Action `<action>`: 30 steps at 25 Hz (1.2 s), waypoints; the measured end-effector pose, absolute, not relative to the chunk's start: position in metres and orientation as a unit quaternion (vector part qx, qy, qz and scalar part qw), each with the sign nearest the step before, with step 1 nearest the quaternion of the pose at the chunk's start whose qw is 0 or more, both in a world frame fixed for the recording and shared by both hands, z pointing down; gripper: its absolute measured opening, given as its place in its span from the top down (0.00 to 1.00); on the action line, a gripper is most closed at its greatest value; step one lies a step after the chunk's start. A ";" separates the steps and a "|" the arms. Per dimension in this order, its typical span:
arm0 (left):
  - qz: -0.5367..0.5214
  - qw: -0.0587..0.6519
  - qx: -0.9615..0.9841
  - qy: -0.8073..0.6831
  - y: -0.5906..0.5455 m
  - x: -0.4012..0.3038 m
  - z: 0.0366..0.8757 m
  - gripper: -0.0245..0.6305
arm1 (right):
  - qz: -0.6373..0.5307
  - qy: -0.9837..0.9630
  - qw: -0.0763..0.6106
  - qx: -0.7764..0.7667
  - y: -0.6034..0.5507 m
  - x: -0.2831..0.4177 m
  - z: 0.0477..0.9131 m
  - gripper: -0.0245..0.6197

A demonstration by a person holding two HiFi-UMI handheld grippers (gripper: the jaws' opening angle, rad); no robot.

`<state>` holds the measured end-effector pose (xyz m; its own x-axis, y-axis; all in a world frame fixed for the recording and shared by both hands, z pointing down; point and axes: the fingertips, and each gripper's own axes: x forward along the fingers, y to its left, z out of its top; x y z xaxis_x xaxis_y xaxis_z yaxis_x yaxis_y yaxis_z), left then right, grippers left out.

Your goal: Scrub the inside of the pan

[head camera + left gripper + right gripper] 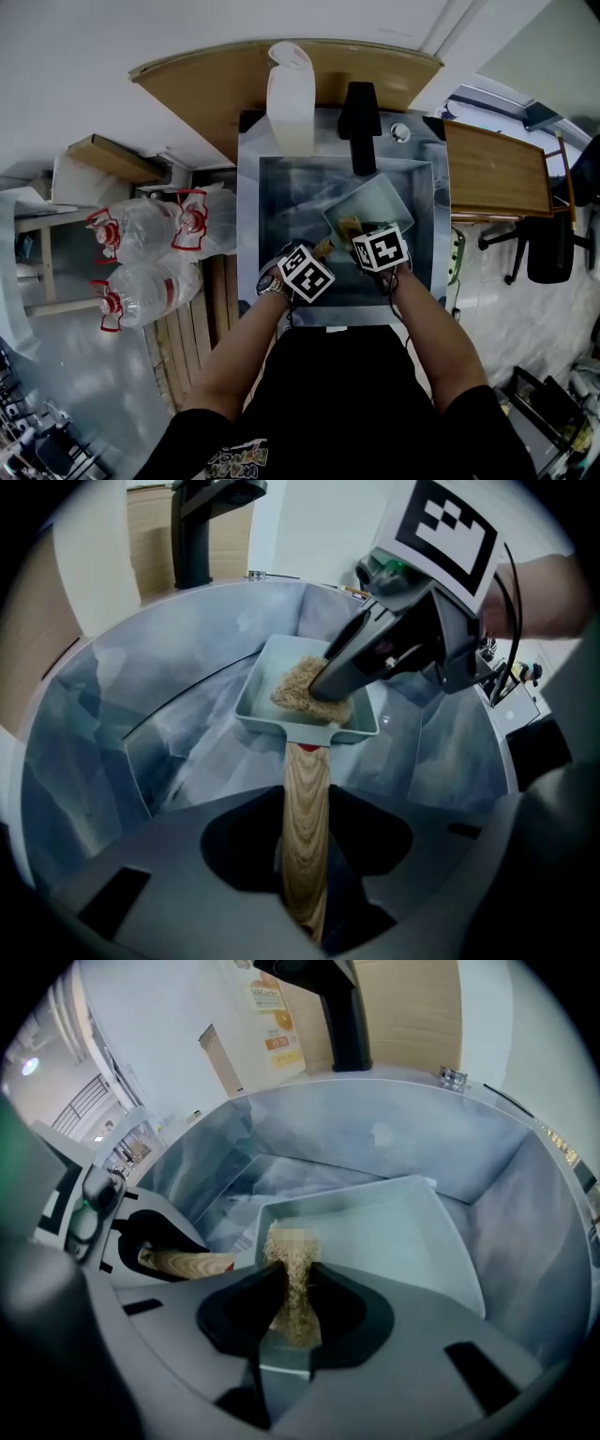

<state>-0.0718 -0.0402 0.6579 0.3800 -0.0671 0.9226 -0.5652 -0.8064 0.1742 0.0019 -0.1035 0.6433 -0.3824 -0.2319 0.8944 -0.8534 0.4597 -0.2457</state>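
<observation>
Stainless steel sink [248,187] fills the middle of the scene, sunk into a counter with a black faucet [361,112] at its back edge and a white plastic container [291,94] standing at its back left corner.

At the front edge of the sink, the left gripper [305,855] has its jaws clamped on the wooden handle [307,808] of the pan [267,672], with the grain of the wood running straight up between them. The right gripper [292,1312] has its jaws pinched tight on a tan fibrous scrubber [292,1269], and the free end of the scrubber rests on the pan's floor near the handle side.

The pan is pale grey-green and square, with low walls. It sits in the right half of the basin, its handle pointing toward the front edge. The left gripper view shows the right gripper's tips pressed down onto the scrubber inside the pan.

Beyond the sink, a wooden worktop [497,169] lies off its right edge. Large water bottles [141,230] with red caps are piled to its left, and a black chair [548,246] stands at the far right.
</observation>
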 end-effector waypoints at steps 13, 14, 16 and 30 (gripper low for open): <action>0.514 0.248 0.797 -0.199 -0.037 -0.072 0.659 0.73 | 0.355 -0.753 0.459 0.310 -0.126 -0.032 0.656 0.81; 0.514 0.248 0.797 -0.199 -0.037 -0.073 0.659 0.73 | 0.355 -0.751 0.463 0.308 -0.126 -0.032 0.657 0.81; 0.513 0.248 0.797 -0.199 -0.037 -0.073 0.659 0.73 | 0.358 -0.748 0.470 0.304 -0.127 -0.031 0.660 0.81; 0.512 0.252 0.797 -0.200 -0.038 -0.073 0.658 0.73 | 0.383 -0.719 0.472 0.337 -0.161 0.023 0.667 0.81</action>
<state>-0.0734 -0.0377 0.6577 0.3963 -0.0605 0.9161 -0.5764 -0.7931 0.1970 0.0230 -0.1613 0.6666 -0.3269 -0.1222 0.9371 -0.8463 0.4791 -0.2328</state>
